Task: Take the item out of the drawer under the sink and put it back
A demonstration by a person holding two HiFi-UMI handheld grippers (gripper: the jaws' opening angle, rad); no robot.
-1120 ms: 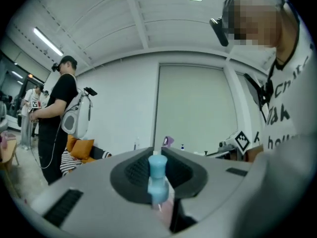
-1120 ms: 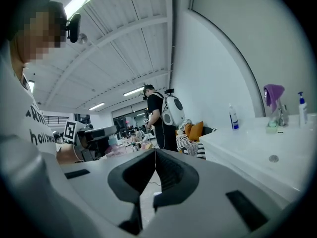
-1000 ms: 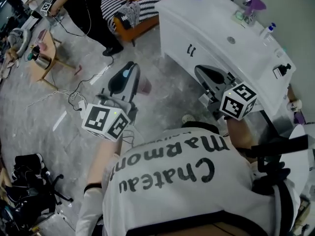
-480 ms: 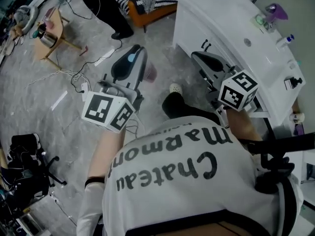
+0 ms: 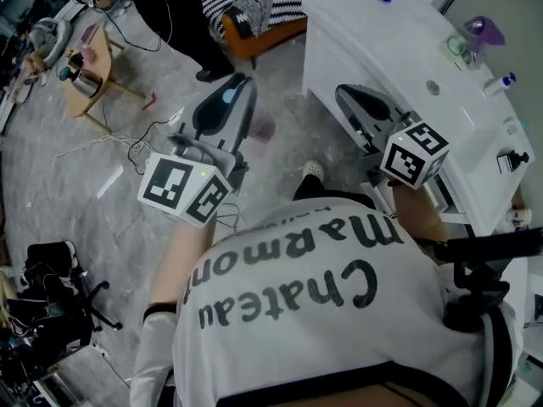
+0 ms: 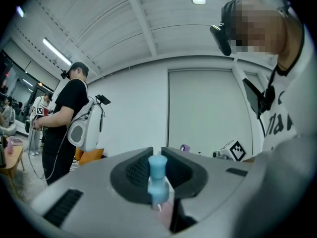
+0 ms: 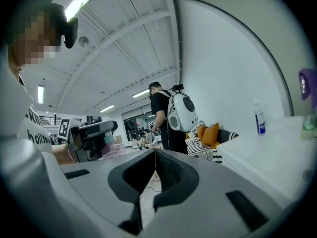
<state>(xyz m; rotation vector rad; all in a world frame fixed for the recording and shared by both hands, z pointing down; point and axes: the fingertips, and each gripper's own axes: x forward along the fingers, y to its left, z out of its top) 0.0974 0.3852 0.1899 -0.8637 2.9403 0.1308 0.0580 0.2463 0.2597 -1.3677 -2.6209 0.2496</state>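
Although the task centres on the drawer under the sink (image 5: 417, 73), we find its item well clear of the cabinet. A pink bottle (image 6: 158, 178) with a blue pump head is pinched by the left gripper (image 6: 159, 151), whose jaws press on the neck just below the pump, bottle upright. We judge that this hold lets the pump shoulder catch on the pads, so the bottle cannot slip down or tip.

In the head view this gripper lies at about eleven o'clock from the person's chest, over open floor. The white vanity cabinet (image 5: 327, 62) lies at one to two o'clock. The right gripper (image 7: 155, 153), at one o'clock beside the cabinet front, has its jaws pressed together on nothing. We judge it is kept free to work the drawer.

Not verified:
- The right gripper masks the drawer front, so we cannot tell whether it is open or shut.
- The jaws cut off the bottle's lower body.
- No label is legible.
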